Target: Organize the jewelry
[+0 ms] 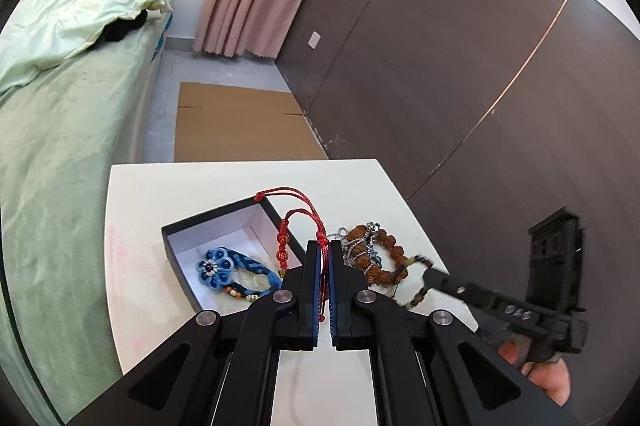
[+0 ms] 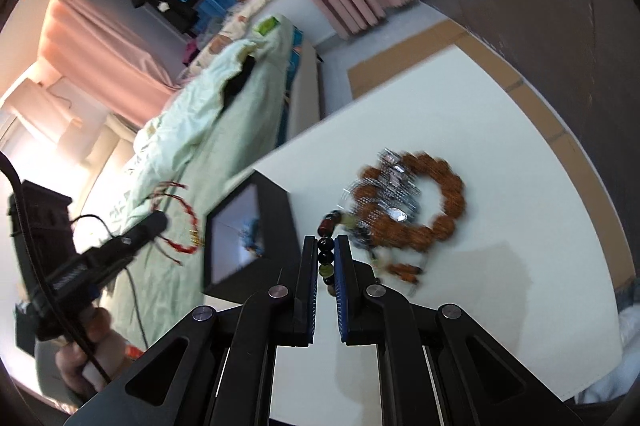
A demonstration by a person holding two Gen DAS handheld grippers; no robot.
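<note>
Jewelry lies in three places. Going from left to right in the left wrist view, we note the black box (image 1: 224, 258) on the white table (image 1: 248, 181), already holding a blue flower bracelet (image 1: 228, 268). Next comes the red cord bracelet (image 1: 298, 226), pinched in the closed jaws of the left gripper (image 1: 325, 250); its loop hangs over the right wall of the box. Beyond it, a brown bead bracelet (image 1: 380, 258) tangled with a silver chain (image 1: 354, 250) rests on the table. Farthest right, the right gripper (image 2: 325, 246) has its jaws clamped on a dark bead bracelet (image 2: 325, 256), whose strand runs lengthwise between the pads.

We judge the left hand nearer the box: the opening lies just left of and below its jaws. The right hand must cross leftward, since the box stands left of its jaws.
</note>
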